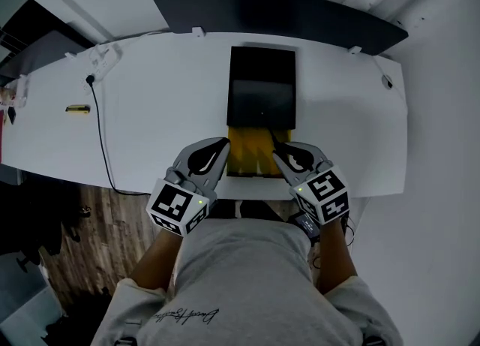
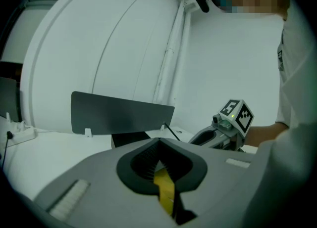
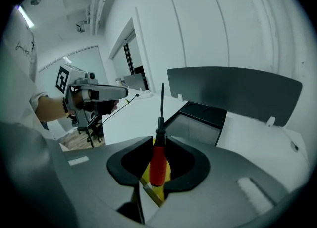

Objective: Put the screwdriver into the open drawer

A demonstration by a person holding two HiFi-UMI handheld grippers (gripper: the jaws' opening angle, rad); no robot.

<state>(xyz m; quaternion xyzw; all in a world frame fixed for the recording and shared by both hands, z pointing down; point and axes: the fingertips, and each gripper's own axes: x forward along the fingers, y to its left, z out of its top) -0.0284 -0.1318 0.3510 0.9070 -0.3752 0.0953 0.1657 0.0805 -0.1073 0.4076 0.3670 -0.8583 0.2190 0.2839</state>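
White desk (image 1: pixel 150 112), dark panel (image 1: pixel 277 14) along the back edge, dark cabinet (image 1: pixel 261 85) in the middle with its yellow open drawer (image 1: pixel 251 158) pulled toward the person. Right gripper (image 3: pixel 158 145) is clamped on the screwdriver (image 3: pixel 158 165) by the red handle, shaft sticking out forward toward the cabinet, roughly over the drawer's right side. Left gripper (image 2: pixel 158 145) has jaws together, nothing in them, sitting at the drawer's left side. Risks as I read it: the long shaft hits the cabinet front or drawer rim on the way down; a handle-only grip lets it pivot; letting go too high bounces it out
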